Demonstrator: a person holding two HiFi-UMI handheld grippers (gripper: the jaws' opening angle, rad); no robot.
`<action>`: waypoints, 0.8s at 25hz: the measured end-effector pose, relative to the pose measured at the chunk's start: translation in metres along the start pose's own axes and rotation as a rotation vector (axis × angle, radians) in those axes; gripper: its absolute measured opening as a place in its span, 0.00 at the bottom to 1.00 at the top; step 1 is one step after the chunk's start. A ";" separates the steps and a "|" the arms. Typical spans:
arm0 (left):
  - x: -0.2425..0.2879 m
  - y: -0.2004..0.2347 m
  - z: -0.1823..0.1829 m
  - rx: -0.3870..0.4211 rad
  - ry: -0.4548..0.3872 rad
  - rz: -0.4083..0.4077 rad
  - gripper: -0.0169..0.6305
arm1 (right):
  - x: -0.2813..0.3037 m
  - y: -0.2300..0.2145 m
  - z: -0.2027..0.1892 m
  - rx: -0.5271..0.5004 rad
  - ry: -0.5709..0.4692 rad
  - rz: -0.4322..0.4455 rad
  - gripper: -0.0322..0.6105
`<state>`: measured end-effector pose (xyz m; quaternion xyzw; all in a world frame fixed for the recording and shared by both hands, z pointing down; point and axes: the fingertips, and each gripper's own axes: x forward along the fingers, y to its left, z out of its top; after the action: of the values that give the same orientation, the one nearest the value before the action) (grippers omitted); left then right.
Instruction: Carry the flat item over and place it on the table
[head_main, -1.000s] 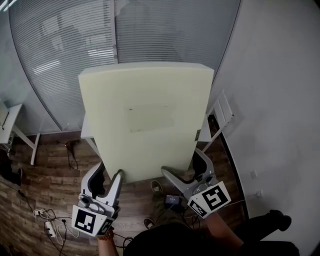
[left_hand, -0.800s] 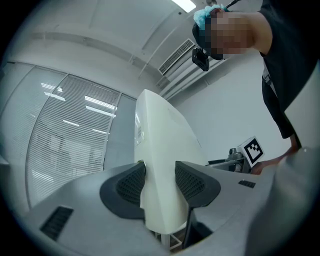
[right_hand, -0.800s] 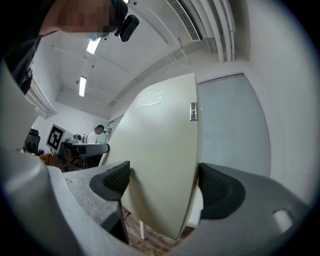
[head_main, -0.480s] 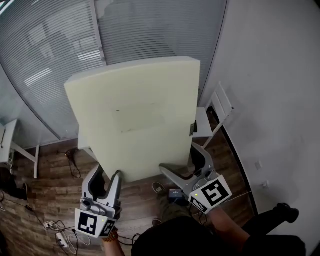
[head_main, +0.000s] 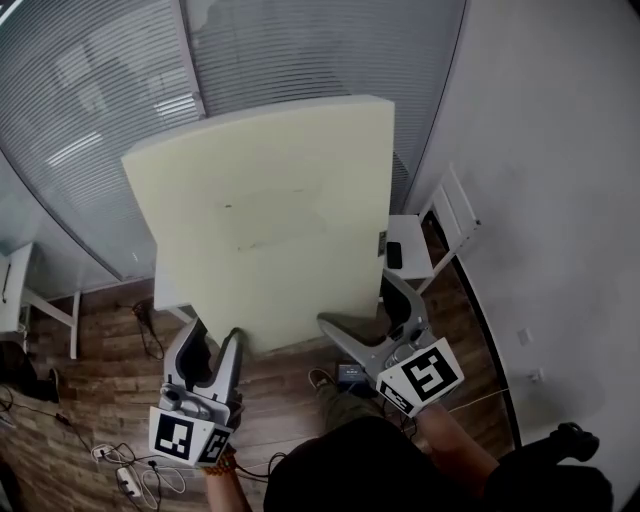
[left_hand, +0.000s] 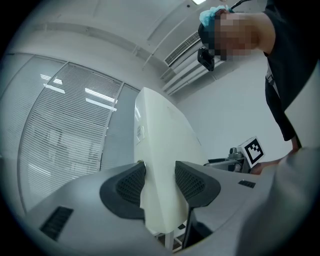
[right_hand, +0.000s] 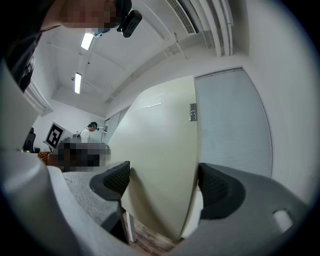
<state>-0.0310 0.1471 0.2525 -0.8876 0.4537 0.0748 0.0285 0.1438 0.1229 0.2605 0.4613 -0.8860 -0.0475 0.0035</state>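
Left gripper (head_main: 215, 342) and right gripper (head_main: 366, 318) pinch the foam slab (head_main: 270, 220) by its lower corners; looks light, squashy, probably floppy.

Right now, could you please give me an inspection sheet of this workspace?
Surface: white table, mostly hidden behind the panel.
Job's things: foam panel, upright, held by its lower edge.
Clutter: small dark item on the table.
Grippers: left claw and right claw both clamped on the panel.
Cables: leads and power strip on the wooden floor, left.
Surroundings: glass wall with blinds ahead; white wall at right.
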 end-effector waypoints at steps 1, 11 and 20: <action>0.007 0.004 -0.002 -0.002 0.004 0.003 0.32 | 0.007 -0.006 -0.002 0.001 0.000 0.003 0.71; 0.115 0.070 -0.029 -0.043 0.064 0.038 0.32 | 0.108 -0.090 -0.024 0.040 0.055 0.033 0.71; 0.129 0.084 -0.045 -0.052 0.095 0.060 0.32 | 0.128 -0.101 -0.042 0.073 0.053 0.053 0.71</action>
<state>-0.0194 -0.0110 0.2775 -0.8766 0.4788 0.0450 -0.0184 0.1546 -0.0429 0.2883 0.4386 -0.8986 -0.0031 0.0113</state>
